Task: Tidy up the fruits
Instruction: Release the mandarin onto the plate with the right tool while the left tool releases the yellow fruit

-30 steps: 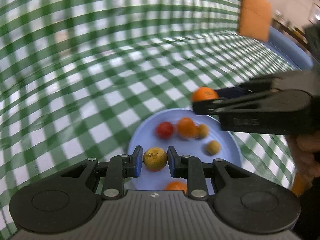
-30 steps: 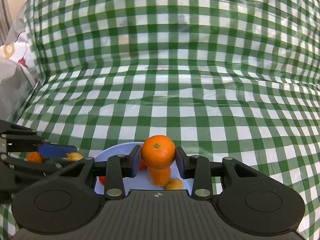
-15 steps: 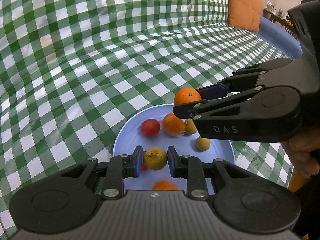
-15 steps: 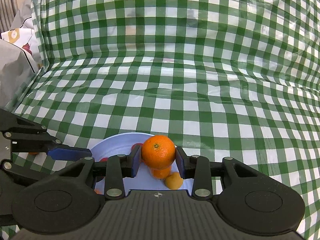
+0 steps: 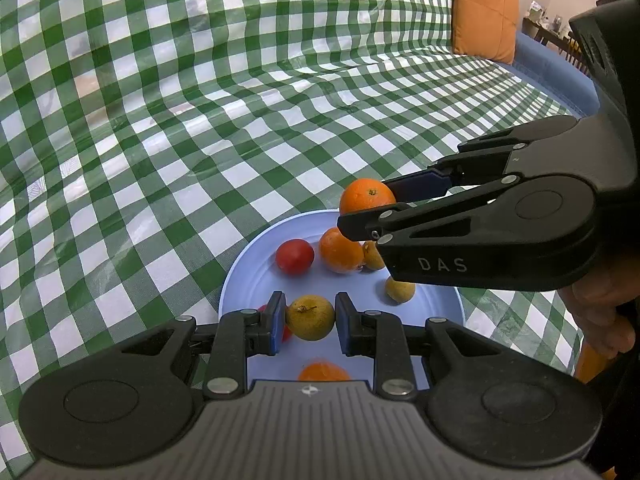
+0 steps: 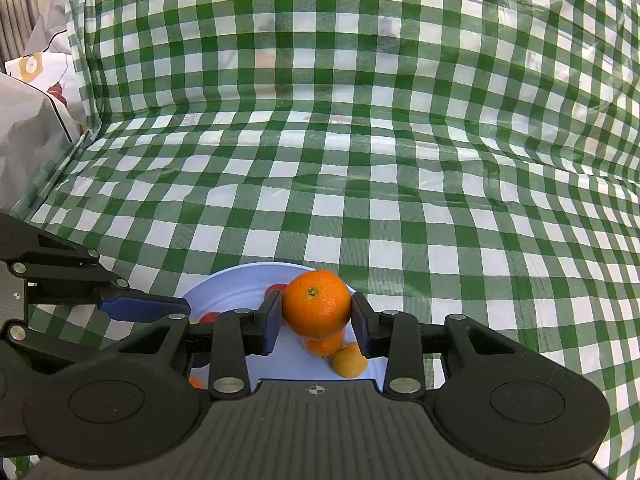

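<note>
Left gripper (image 5: 311, 322) was clamped on a small round yellow fruit (image 5: 311, 317), dull skin with a dry stem nub, blue pads pressed on both sides. It hung just above the light-blue plate (image 5: 244, 264), a smooth round dish with a shallow rim. Under the gripper body, part of an orange fruit (image 5: 320, 372) showed on the plate; mostly hidden, so probably a mandarin.

Right gripper (image 6: 316, 318) gripped a glossy, pebbled orange (image 6: 316, 309), stem scar facing the camera, over the plate's far edge. Its black matte fingers crossed the left wrist view from the right, held by a hand (image 5: 600, 320).

On the plate beyond: a smooth red tomato (image 5: 295, 256), a second orange (image 5: 341, 251), two small yellow fruits (image 5: 400, 290), one tucked behind the orange.

Plate sat on a shiny green-and-white checked tablecloth (image 5: 160, 140), wrinkled plastic. Far off: an orange cushion (image 5: 484, 10) on a blue seat edge (image 5: 560, 68).
</note>
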Demonstrator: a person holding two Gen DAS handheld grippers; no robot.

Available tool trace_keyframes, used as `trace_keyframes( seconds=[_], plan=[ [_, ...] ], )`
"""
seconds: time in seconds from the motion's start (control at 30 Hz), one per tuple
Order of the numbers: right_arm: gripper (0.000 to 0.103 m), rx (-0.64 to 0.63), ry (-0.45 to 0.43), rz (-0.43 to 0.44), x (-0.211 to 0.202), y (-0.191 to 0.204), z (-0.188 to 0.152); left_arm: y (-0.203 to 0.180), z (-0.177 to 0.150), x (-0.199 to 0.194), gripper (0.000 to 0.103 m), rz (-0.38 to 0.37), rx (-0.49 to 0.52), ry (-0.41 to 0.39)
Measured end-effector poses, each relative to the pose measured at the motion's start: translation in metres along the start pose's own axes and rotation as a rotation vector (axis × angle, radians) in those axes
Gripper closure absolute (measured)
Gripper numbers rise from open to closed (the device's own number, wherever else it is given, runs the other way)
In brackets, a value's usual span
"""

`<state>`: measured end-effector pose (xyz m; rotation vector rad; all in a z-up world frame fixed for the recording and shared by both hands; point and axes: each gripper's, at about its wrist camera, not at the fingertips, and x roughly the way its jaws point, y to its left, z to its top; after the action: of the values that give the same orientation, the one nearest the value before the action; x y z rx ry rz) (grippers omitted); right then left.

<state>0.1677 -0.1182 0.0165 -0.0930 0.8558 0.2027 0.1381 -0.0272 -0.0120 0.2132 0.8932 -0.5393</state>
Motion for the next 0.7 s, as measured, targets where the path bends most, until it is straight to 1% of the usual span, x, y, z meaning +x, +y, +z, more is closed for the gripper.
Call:
trace_keyframes(
  seconds=[0.33, 0.37, 0.43, 0.7],
  plan=[
    [0.064, 0.001, -0.006, 0.006, -0.0015, 0.0005, -0.0003, -0.0010, 0.0011, -0.0017, 0.074, -0.009, -0.001, -0.002],
    [0.063, 0.002, -0.007, 0.005, -0.0019, -0.0004, -0.0007, -0.0010, 0.0012, -0.0024, 0.073, -0.015, -0.003, -0.005],
    [0.055, 0.003, -0.012, -0.006, -0.0024, -0.0009, -0.0008, -0.0015, 0.0014, -0.0032, 0.069, -0.028, -0.010, -0.007],
    [0.054, 0.013, -0.022, -0.017, -0.0028, -0.0018, -0.0011, -0.0009, 0.0014, -0.0036, 0.069, -0.018, -0.014, -0.011]
  ],
)
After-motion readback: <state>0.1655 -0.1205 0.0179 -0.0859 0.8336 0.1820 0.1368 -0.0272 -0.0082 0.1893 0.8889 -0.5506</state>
